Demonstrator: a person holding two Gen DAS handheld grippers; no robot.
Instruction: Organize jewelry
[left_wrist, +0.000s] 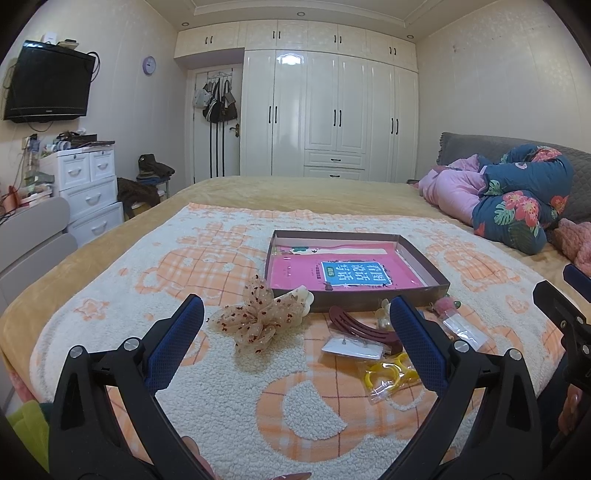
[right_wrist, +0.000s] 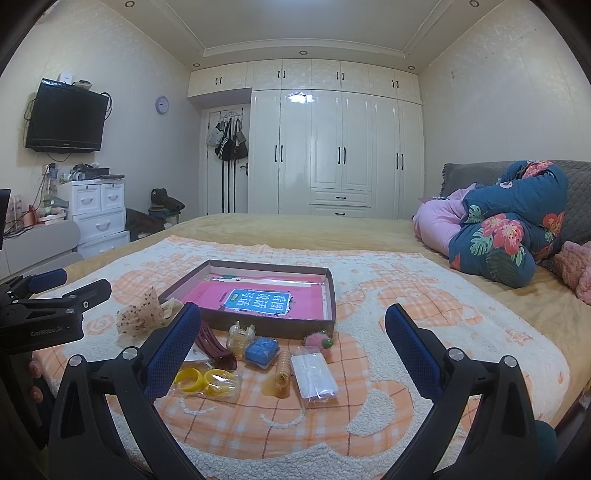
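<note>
Clearly, in the left wrist view the left gripper (left_wrist: 295, 332) hangs with its fingers spread wide and empty over the cream and orange checked blanket (left_wrist: 122, 291). Just beyond lie the beige dotted tulle hair bow (left_wrist: 255, 319), the dark red curved hair clip (left_wrist: 356, 328) and the yellow rings in a clear bag (left_wrist: 388, 374), all near the front wall of the shallow brown cardboard tray (left_wrist: 424, 260). These pieces crowd and partly overlap, so a closing grip could likely catch two at once or push the clip under the white earring card (left_wrist: 351, 349). The soft tulle may slip or snag.

From the right wrist view the right gripper (right_wrist: 291, 347) is likewise spread and holds nothing. Ahead sit the blue square box (right_wrist: 261, 350), the amber spiral hair tie (right_wrist: 283, 369) and the flat clear plastic packet (right_wrist: 314, 374). The slick packet lies flat on fluffy pile, which could make it hard to pinch. The left gripper stands at the left edge, near enough to the clip that both reaching there might collide.
</note>
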